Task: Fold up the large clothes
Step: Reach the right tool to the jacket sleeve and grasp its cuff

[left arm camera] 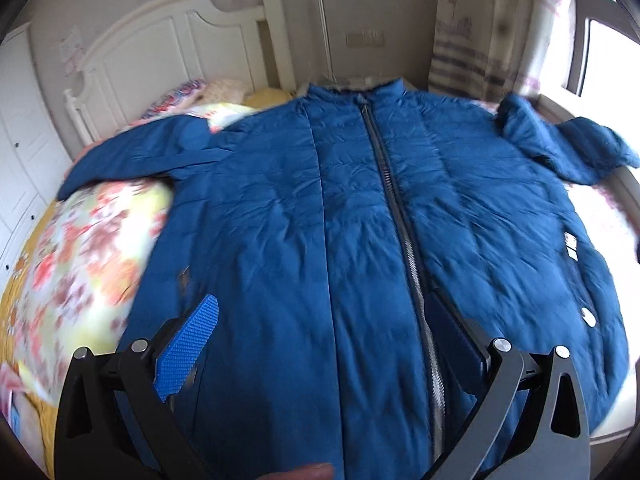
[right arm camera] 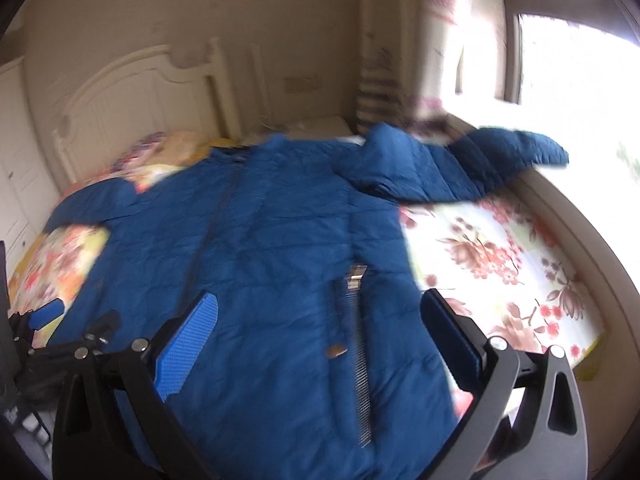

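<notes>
Lying face up across the bed, the blue padded jacket (left arm camera: pixel 360 208) has its long zipper (left arm camera: pixel 394 200) closed and running from the collar near the headboard (left arm camera: pixel 168 48) down toward the cameras. The floral bedspread (left arm camera: pixel 76 256) shows on either side of it. In the left wrist view one sleeve (left arm camera: pixel 132 156) stretches out to the left over the bedspread, while the other sleeve (left arm camera: pixel 568 148) lies bunched toward the window (left arm camera: pixel 612 64) on the right. A small white snap (left arm camera: pixel 588 314) and a label sit near the jacket's right edge.

The left gripper (left arm camera: pixel 320 344) hangs over the lower part of the jacket with its jaws spread wide, one blue pad (left arm camera: pixel 188 348) on the left and the other finger lying just right of the zipper; nothing is between them. The right gripper (right arm camera: pixel 324 340) is likewise wide open above the jacket's right side, where a side zipper (right arm camera: pixel 358 344) runs between its fingers, and it holds nothing. In the right wrist view the left gripper appears at the lower left edge (right arm camera: pixel 48 316), over the jacket's hem. A striped curtain (left arm camera: pixel 468 44) hangs beside the window, and both views are somewhat blurred
</notes>
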A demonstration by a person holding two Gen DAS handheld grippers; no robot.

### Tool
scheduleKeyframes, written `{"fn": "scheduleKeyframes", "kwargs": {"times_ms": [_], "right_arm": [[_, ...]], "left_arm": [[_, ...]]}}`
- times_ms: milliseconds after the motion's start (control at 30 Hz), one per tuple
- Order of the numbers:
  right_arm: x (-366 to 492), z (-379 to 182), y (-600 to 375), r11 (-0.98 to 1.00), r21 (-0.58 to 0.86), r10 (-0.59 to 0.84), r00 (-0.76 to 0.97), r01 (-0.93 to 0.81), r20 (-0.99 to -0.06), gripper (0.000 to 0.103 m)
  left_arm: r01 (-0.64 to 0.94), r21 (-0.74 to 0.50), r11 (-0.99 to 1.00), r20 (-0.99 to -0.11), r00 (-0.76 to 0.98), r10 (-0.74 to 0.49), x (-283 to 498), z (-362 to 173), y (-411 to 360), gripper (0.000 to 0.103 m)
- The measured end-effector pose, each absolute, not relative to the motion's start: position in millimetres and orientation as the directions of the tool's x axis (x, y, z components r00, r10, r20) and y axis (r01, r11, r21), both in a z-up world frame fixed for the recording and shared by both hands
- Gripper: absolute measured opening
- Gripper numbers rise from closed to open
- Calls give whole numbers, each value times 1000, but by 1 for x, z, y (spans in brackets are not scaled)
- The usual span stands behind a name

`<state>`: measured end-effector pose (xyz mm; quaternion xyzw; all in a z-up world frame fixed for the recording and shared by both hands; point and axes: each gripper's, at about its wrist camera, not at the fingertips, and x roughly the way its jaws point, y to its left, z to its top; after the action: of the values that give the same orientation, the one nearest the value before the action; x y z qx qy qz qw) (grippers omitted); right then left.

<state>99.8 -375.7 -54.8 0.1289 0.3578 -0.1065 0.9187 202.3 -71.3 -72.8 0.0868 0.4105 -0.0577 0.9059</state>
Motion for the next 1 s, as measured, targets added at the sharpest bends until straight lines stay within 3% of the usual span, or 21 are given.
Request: {"fn": "scheduleKeyframes", "kwargs": {"times_ms": [267,633,700,733,767,833,867,1000], "right_arm": [[150,-111,-535,786,276,-175,628,553,-758,101],[263,-135,-667,657,322,-265,609,682,-748,95],[276,-138,-674,640,320,-276,597,699,-753,88],[279,-138,-676,639,320,-275,597,699,-753,79],[284,-138,-676,646,328,-268,607,689,-748,60],[289,-129,-665,677,318,-292,640,663,-711,34],[290,-119,-655,696,283,-345,653,660,-674,17],[303,-75,-603,782,201,-410,730,590,-547,9]], "left_arm": [[165,3,986,-817,569,-93,314,-113,-49,99],[178,-20,984,-818,562,-118,319,-129,-44,99],[184,-11,983,-820,560,-115,320,-129,-45,99],[186,-12,982,-821,560,-116,320,-129,-45,99],[188,-15,982,-820,559,-120,321,-129,-45,99],[191,-15,981,-820,559,-121,321,-129,-45,99],[191,-15,981,-820,559,-121,322,-129,-45,99],[191,-20,981,-819,559,-125,322,-128,-44,99]]}}
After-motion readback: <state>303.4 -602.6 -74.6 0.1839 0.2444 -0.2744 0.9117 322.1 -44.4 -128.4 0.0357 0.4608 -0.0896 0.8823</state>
